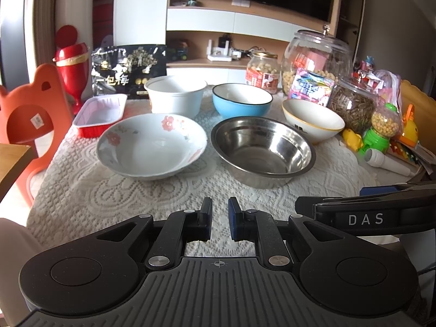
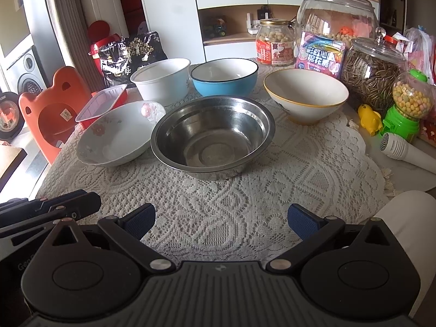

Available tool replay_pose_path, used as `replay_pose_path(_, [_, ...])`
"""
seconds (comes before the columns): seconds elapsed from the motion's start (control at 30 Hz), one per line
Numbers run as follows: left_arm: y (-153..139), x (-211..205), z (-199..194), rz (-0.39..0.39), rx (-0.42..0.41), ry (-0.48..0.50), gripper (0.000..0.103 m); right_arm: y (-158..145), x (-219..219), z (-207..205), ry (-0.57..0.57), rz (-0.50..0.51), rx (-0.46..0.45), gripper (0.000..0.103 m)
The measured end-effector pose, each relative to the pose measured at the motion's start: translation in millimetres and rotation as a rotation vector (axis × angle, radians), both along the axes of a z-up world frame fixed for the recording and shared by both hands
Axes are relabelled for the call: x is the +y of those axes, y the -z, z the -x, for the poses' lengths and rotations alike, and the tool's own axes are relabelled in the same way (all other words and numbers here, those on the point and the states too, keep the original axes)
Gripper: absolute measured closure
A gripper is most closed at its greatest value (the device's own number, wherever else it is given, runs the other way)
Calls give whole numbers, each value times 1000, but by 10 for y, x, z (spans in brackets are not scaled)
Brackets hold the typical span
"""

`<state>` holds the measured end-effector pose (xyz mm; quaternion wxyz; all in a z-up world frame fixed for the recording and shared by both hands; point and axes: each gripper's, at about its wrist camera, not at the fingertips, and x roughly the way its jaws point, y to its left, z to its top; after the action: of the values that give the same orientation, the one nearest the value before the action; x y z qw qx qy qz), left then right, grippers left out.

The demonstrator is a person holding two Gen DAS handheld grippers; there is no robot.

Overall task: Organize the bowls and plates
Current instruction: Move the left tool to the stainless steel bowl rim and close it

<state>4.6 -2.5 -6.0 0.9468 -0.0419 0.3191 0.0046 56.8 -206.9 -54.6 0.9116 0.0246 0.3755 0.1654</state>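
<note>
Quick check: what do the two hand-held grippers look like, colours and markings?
Both are matte black plastic with ribbed grey top plates, round side discs and silver pivot rivets. The left hand-held gripper and right hand-held gripper have blue textured finger pads. White "DAS" lettering marks the right one's side.

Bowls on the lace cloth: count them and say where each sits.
5. Front row: floral bowl left, steel bowl right. Back row: white tub-shaped bowl, blue bowl, gold-rimmed bowl. None stacked; none seems hidden.
</note>
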Motion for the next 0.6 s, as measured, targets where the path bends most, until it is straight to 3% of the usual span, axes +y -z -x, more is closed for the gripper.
replay_pose_path(0.2, [-11,32,-77,35,12,24,88,20,-12,-36,-9,-6,7,0])
replay_pose_path(0.33, [-85,197,-321,189,36,131,88,-41,-102,-206,-10,-50,-39,0])
replay_pose_path(0.43, [-119,322,-620,296,77,182,85,-49,-253,-472,34,-142,-37,0])
replay_pose_path(0.53, [-170,317,-857,225,93,143,85,25,-392,-790,68,-216,2,0])
replay_pose_path(0.6, [-192,305,-1019,159,88,198,85,115,-446,-983,74,-246,50,0])
